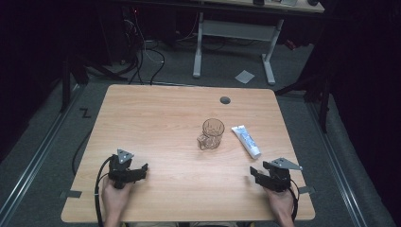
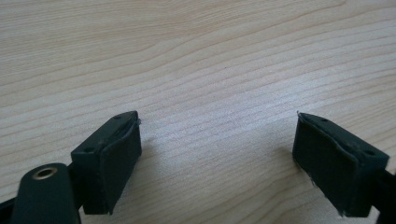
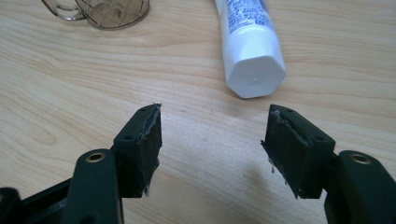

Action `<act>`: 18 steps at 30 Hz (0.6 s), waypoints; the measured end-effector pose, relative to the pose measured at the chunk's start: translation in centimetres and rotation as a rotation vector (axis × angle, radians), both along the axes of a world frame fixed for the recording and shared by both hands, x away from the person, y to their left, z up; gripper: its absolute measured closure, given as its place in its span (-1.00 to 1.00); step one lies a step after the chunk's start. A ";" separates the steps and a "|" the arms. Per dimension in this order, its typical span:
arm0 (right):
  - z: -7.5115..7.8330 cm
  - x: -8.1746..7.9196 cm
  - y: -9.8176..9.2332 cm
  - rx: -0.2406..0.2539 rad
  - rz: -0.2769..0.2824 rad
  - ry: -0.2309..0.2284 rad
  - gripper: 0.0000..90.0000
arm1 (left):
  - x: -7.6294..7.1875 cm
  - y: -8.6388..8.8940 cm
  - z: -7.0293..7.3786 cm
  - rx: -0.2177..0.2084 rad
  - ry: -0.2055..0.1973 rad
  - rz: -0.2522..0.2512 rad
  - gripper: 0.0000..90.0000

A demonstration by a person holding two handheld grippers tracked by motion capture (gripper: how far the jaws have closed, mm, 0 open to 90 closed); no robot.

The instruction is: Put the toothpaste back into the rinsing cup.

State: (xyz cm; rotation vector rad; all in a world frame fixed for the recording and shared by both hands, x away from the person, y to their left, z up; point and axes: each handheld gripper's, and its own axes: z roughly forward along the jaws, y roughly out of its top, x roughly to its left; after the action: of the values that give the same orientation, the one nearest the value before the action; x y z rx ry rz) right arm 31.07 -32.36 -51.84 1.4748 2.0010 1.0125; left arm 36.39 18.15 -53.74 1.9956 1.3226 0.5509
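A clear glass mug (image 1: 211, 134) stands upright near the middle of the wooden table (image 1: 156, 113), its handle toward the front left. Just right of it lies a white toothpaste tube (image 1: 246, 141) with blue print, cap toward the front. In the right gripper view the tube's white cap (image 3: 255, 74) lies just beyond the jaws and the mug's base (image 3: 105, 11) is at the top left. My right gripper (image 1: 257, 174) (image 3: 212, 133) rests open at the front right, nothing between its jaws. At the front left my left gripper (image 1: 137, 171) (image 2: 217, 140) rests open over bare wood.
A grey cable port (image 1: 225, 100) sits in the table's far edge area. Behind the table stands a white-legged desk (image 1: 234, 35), with cables on the grey floor. A dark rail (image 1: 38, 151) runs along the floor at left.
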 end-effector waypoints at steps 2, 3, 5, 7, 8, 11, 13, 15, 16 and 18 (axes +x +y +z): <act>0.1 0.0 -0.3 0.005 0.003 -0.008 -0.19 | 0.0 0.0 0.0 0.000 0.000 0.000 -0.65; 0.1 0.0 -0.4 0.004 0.006 -0.017 -0.20 | 0.0 0.0 0.0 0.000 -0.002 0.001 -0.65; 0.3 0.0 -0.8 0.010 -0.005 -0.018 -0.22 | 0.0 0.0 0.0 0.000 0.000 0.000 -0.65; 0.3 0.0 -0.9 0.012 -0.006 -0.021 -0.22 | 0.0 0.0 0.0 0.000 0.000 0.000 -0.65; 0.4 0.0 -1.2 0.015 -0.010 -0.018 -0.22 | 0.0 0.0 0.0 0.000 0.000 0.000 -0.65; 0.5 0.1 -1.4 0.012 -0.020 -0.017 -0.23 | 0.0 0.0 0.0 0.000 -0.002 0.000 -0.65; 0.6 0.2 -1.7 0.008 -0.023 -0.014 -0.24 | 0.0 0.0 0.0 0.000 0.000 0.000 -0.65; 0.7 0.2 -1.8 0.011 -0.031 -0.012 -0.25 | 0.0 0.0 0.0 -0.001 -0.002 0.000 -0.65; 0.8 0.3 -1.9 0.012 -0.032 -0.019 -0.25 | 0.0 0.0 0.0 -0.001 -0.002 0.000 -0.65; 1.0 0.4 -2.2 0.017 -0.037 -0.021 -0.25 | 0.0 0.0 0.0 -0.001 -0.003 0.001 -0.65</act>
State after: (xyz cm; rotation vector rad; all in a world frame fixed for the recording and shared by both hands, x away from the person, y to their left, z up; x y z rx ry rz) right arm 31.48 -34.53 -50.88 1.4983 1.9478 1.0276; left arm 36.40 18.14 -53.76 1.9927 1.3221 0.5538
